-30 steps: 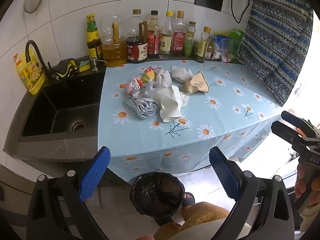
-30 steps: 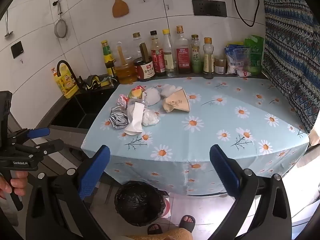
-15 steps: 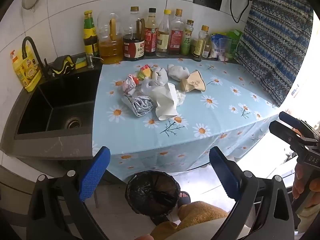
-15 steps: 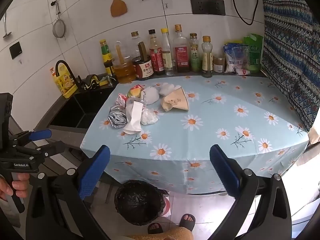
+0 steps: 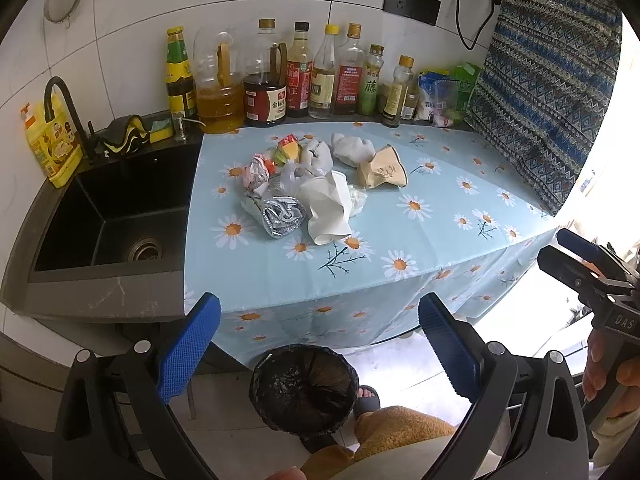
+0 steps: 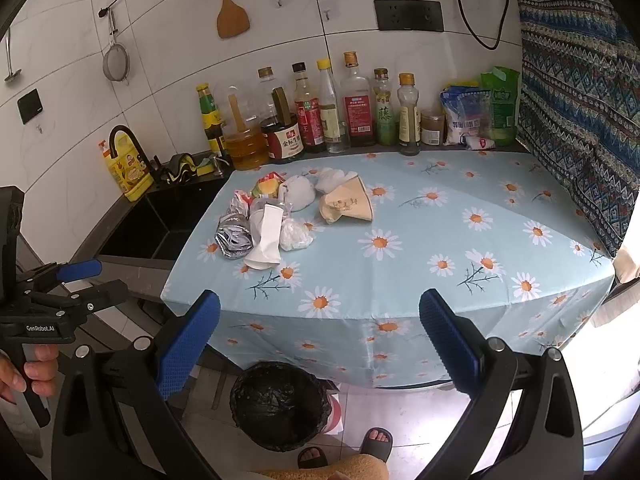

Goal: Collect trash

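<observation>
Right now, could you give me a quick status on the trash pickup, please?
Left gripper and right gripper open, empty, short of the counter. Trash pile untouched on the tablecloth. Bin below, lined. Path clear.

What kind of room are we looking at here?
Most likely a home kitchen: a black sink with a faucet, a row of sauce and oil bottles along the tiled wall, and a wooden spatula hanging above.

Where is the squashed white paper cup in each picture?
Left wrist view: the white paper cup lies near the middle of the picture, at the front of the trash pile, right of the crumpled foil wrapper.
Right wrist view: the cup lies left of centre, again beside the foil wrapper.
Shared landmark: the black-lined bin on the floor below the table edge.
</observation>
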Tool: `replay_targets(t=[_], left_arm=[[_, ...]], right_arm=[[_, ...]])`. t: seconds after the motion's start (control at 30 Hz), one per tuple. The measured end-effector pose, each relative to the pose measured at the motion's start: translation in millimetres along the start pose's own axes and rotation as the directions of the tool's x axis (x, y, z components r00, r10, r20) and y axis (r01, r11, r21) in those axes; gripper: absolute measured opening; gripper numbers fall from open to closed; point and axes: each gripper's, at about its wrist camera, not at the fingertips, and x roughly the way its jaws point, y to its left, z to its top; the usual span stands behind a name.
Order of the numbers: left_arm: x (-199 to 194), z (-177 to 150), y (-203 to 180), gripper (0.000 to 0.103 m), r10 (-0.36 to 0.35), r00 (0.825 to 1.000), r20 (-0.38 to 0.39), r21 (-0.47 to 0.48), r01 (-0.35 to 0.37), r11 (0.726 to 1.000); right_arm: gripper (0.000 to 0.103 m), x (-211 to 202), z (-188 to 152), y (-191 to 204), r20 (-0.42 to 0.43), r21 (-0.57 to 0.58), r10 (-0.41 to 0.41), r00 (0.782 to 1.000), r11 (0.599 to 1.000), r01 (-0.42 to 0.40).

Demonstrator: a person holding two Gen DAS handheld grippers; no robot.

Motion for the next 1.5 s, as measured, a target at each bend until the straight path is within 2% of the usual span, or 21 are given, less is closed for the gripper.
replay_targets(t=[0.73,1.23,1.4,1.5], left_arm=[[-2.1,4.0,5.0,0.096,-0.036,0.999,0.011,0.009,0.036,0.999],[4.7,0.3,10.3,0.096,-0.066,0.998,-0.014,-0.006,0.066,0.998],[5.8,-4.6,11.3,0.096,-0.052,0.998,-0.021,0.015,0.052,0.999],[7.8,-3.4,14.5,0.096,-0.068,0.997,-0.029,-0.011,0.068,0.998]], right_arm=[[0.099,-1.4,3.3,11.2,0.01,-0.003,-0.012,1.0,1.0,0.012],[0.099,4.3,5.3,17.2,-0.008,0.016,-0.005,1.0,1.0,0.006],[0.099,4.4,4.8,20.2,-0.013,0.006,-0.013,1.0,1.0,0.013],[0.099,0.0,5.9,22.2,-0.001,0.004,-0.011,1.0,1.0,0.012]])
